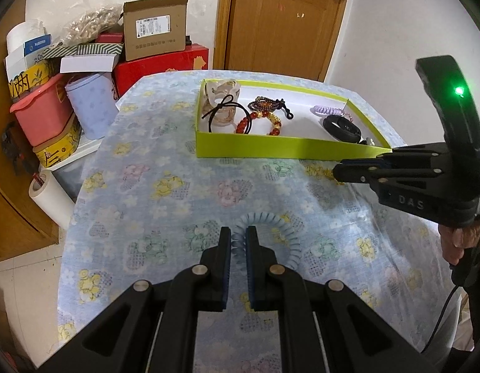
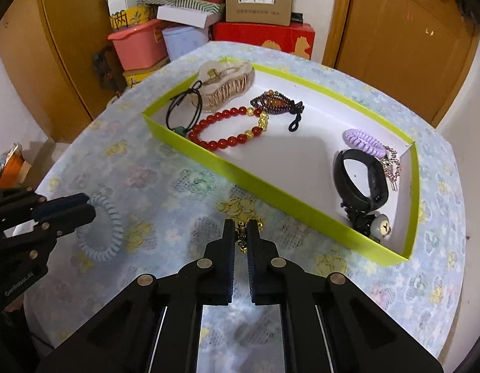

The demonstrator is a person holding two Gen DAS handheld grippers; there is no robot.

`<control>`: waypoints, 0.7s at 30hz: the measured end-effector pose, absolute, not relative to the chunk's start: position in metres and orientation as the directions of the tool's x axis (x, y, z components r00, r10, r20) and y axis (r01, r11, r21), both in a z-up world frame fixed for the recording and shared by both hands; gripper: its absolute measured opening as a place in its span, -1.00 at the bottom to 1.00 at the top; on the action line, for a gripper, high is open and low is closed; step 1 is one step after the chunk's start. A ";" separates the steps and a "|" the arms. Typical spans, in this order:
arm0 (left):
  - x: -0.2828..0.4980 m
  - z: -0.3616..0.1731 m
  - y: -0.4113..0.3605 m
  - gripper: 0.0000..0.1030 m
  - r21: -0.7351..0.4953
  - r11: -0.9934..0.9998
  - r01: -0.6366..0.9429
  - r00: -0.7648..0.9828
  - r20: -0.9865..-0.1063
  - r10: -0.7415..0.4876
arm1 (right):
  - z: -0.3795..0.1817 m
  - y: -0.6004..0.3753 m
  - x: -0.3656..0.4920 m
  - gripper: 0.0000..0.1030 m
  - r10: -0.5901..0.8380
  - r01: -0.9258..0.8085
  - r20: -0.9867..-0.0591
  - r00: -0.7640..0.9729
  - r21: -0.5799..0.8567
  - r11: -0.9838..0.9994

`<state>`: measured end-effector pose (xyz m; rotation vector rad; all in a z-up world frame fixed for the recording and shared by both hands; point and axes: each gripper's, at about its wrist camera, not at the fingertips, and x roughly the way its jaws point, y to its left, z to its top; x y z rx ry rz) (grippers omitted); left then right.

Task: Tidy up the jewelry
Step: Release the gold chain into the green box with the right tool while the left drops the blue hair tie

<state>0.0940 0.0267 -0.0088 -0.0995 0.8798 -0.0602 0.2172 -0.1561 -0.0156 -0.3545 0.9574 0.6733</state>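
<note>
My left gripper (image 1: 238, 233) is shut on a pale blue spiral hair tie (image 1: 271, 220) that lies on the flowered tablecloth; the right wrist view shows that gripper (image 2: 87, 206) and the tie (image 2: 112, 233) at the left. My right gripper (image 2: 241, 225) is shut on a small gold and dark beaded piece (image 2: 241, 239), just in front of the green tray (image 2: 271, 199). In the tray lie a beige hair claw (image 2: 224, 84), a red bead bracelet (image 2: 227, 133), a black hair tie (image 2: 180, 108), a purple spiral tie (image 2: 364, 141) and a black wristband (image 2: 361, 180).
Behind the table's far left edge stand stacked boxes, a pink tub (image 1: 44, 108) and a cardboard box (image 1: 152, 28). A wooden door (image 1: 280, 21) is at the back. A paper roll (image 1: 50, 199) leans beside the table. A person's hand (image 1: 460, 242) holds the right gripper's handle.
</note>
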 end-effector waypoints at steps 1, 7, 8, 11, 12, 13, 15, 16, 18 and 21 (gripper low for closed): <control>0.094 -0.008 0.026 -0.82 -0.112 0.994 0.012 0.637 -0.765 -0.094 | -0.014 -0.158 0.215 -0.87 0.377 -0.669 -0.837 0.397 0.018 0.743; 0.091 -0.001 0.022 -0.82 -0.114 0.993 0.018 0.643 -0.759 -0.099 | 0.006 -0.170 0.204 -0.87 0.430 -0.673 -0.803 0.412 0.050 0.738; 0.091 0.001 0.021 -0.82 -0.115 0.993 0.018 0.645 -0.757 -0.099 | 0.010 -0.172 0.203 -0.87 0.439 -0.672 -0.797 0.415 0.056 0.738; 0.090 0.007 0.020 -0.82 -0.118 0.993 0.021 0.652 -0.752 -0.103 | 0.019 -0.179 0.201 -0.87 0.463 -0.671 -0.782 0.417 0.078 0.737; 0.091 0.009 0.019 -0.82 -0.118 0.993 0.022 0.654 -0.750 -0.103 | 0.021 -0.182 0.199 -0.87 0.469 -0.669 -0.777 0.420 0.084 0.738; 0.091 0.011 0.018 -0.82 -0.118 0.993 0.023 0.656 -0.747 -0.105 | 0.023 -0.185 0.197 -0.87 0.476 -0.668 -0.772 0.422 0.091 0.739; 0.091 0.015 0.016 -0.82 -0.121 0.992 0.029 0.660 -0.743 -0.110 | 0.026 -0.191 0.195 -0.87 0.492 -0.664 -0.762 0.422 0.109 0.739; 0.092 0.018 0.014 -0.82 -0.119 0.992 0.032 0.662 -0.741 -0.110 | 0.027 -0.194 0.194 -0.87 0.495 -0.662 -0.758 0.424 0.114 0.741; 0.093 0.022 0.011 -0.82 -0.117 0.992 0.038 0.666 -0.737 -0.112 | 0.028 -0.200 0.192 -0.87 0.500 -0.656 -0.753 0.428 0.122 0.745; 0.096 0.027 0.007 -0.82 -0.118 0.992 0.048 0.671 -0.732 -0.119 | 0.028 -0.208 0.191 -0.87 0.503 -0.647 -0.747 0.434 0.130 0.751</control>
